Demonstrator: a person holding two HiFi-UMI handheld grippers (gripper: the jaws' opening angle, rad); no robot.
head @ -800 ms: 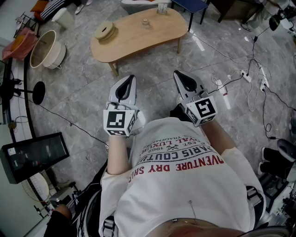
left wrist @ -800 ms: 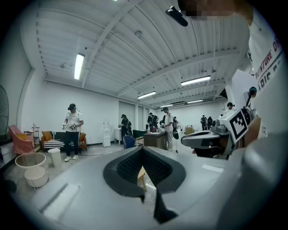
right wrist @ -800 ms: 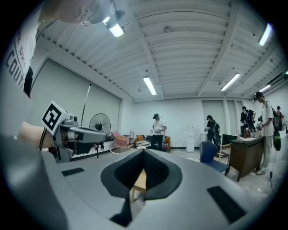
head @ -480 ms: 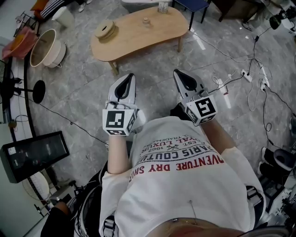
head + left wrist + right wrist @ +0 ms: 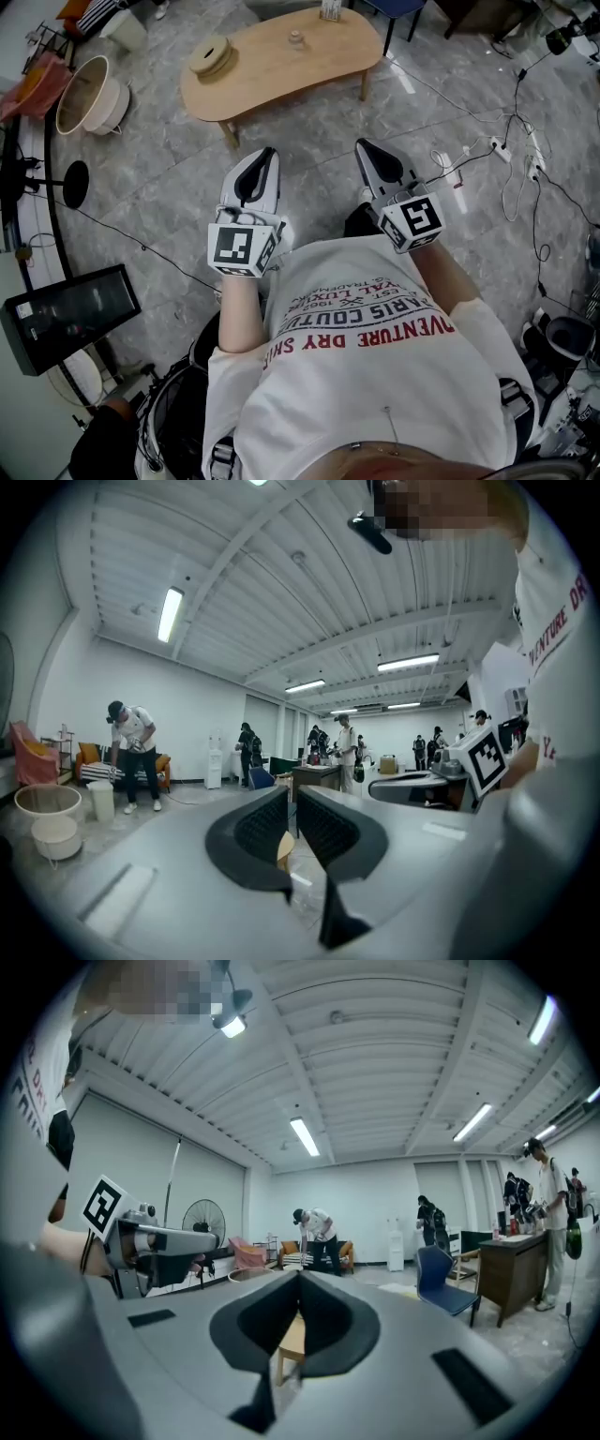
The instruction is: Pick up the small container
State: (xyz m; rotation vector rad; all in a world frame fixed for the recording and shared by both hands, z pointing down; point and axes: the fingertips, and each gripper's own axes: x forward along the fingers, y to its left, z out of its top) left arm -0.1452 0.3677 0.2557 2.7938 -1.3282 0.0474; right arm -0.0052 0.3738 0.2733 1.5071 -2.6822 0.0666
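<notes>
The small container (image 5: pixel 295 39) is a pale little jar standing on the far middle of the low wooden table (image 5: pixel 272 80), well ahead of me. Also on the table are a round wooden disc-shaped object (image 5: pixel 212 58) to the jar's left and a small box (image 5: pixel 329 11) at the far edge. My left gripper (image 5: pixel 265 155) and right gripper (image 5: pixel 366 147) are held side by side in front of the person's chest, above bare floor and short of the table. Both are shut with nothing between the jaws. A sliver of the table (image 5: pixel 284 850) shows past the left gripper (image 5: pixel 292 799), and past the right gripper (image 5: pixel 298 1279).
A round white tub (image 5: pixel 80 94) stands left of the table. A black floor stand (image 5: pixel 73 185) and a dark monitor (image 5: pixel 70 314) sit at the left, with cables and a power strip (image 5: pixel 497 150) on the floor at the right. Several people (image 5: pixel 131 752) stand around the room.
The table sits slightly higher in the head view than before. Both grippers stay where they were, shut and empty.
</notes>
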